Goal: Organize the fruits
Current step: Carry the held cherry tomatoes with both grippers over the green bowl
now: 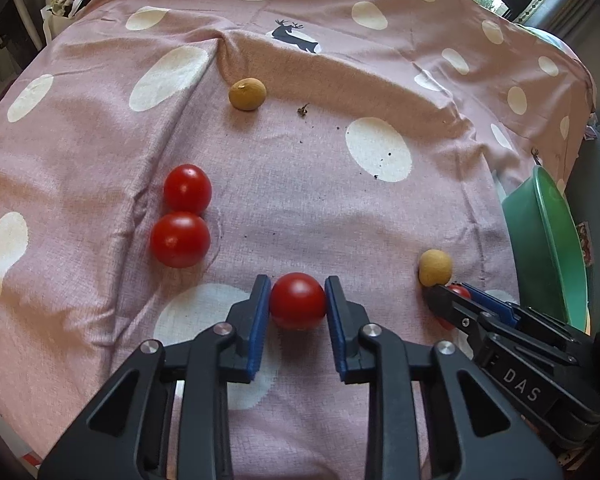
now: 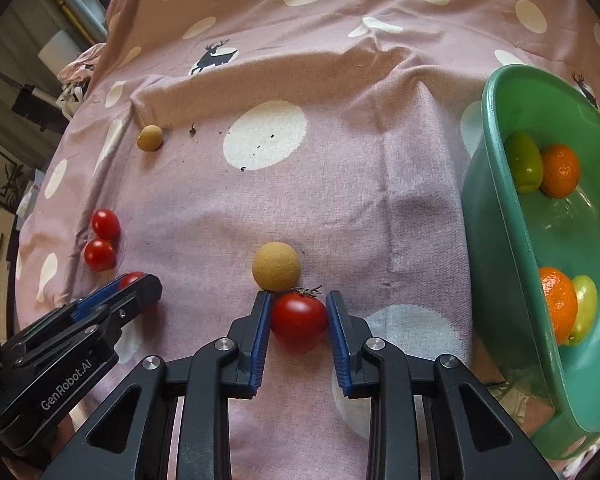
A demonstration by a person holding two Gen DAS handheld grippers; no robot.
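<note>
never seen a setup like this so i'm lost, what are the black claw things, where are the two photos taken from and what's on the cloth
The black claws are two hand-held grippers; a person holds one in each hand, so there is no robot arm. Each carries a fisheye camera looking forward along its two blue-padded fingers, so one picture comes from the left gripper and the other from the right gripper.

Everything lies on a pink spotted cloth. The left gripper's fingers sit against both sides of a red tomato. The right gripper's fingers flank a stemmed tomato, touching or nearly so.

Loose on the cloth are two more tomatoes, touching each other, and two tan round fruits, a near one and a far one. On the right a green bowl holds orange and green fruits.
</note>
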